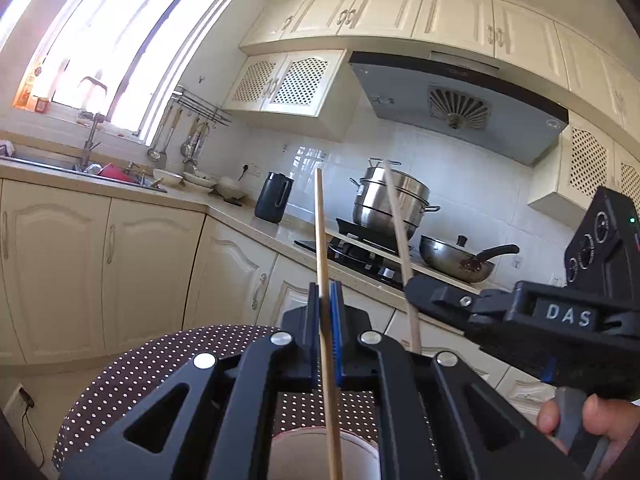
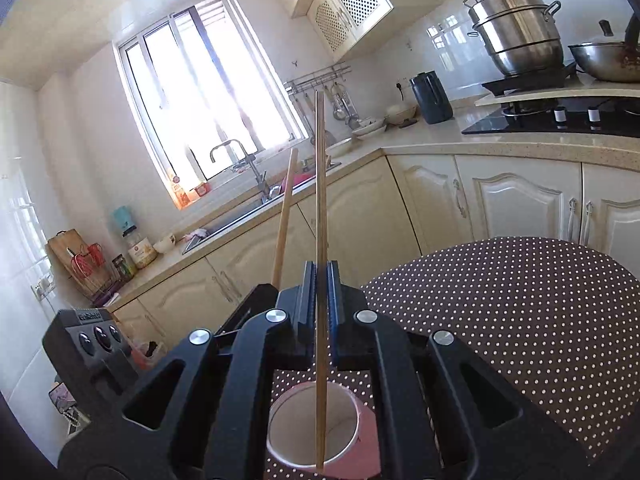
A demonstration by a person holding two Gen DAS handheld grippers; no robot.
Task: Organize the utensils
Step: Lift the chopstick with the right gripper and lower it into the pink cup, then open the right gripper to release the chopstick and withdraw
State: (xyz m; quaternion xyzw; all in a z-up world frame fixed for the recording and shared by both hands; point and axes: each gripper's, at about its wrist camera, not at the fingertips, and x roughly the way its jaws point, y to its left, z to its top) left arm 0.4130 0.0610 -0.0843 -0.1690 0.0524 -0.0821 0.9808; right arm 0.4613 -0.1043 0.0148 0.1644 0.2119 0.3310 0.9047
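With a chopstick (image 1: pixel 320 240) clamped upright in the left gripper (image 1: pixel 326 300) and another chopstick (image 2: pixel 320 200) in the right gripper (image 2: pixel 320 280), each is best lowered straight into the cup (image 2: pixel 352 412) at six o'clock before release.

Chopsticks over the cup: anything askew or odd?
Nothing spilled or damaged. Each gripper is shut on one chopstick: the left gripper holds its chopstick near upright, the right gripper likewise with its chopstick. Both hang above the pink cup on the dotted tablecloth. They lean slightly apart, not parallel.
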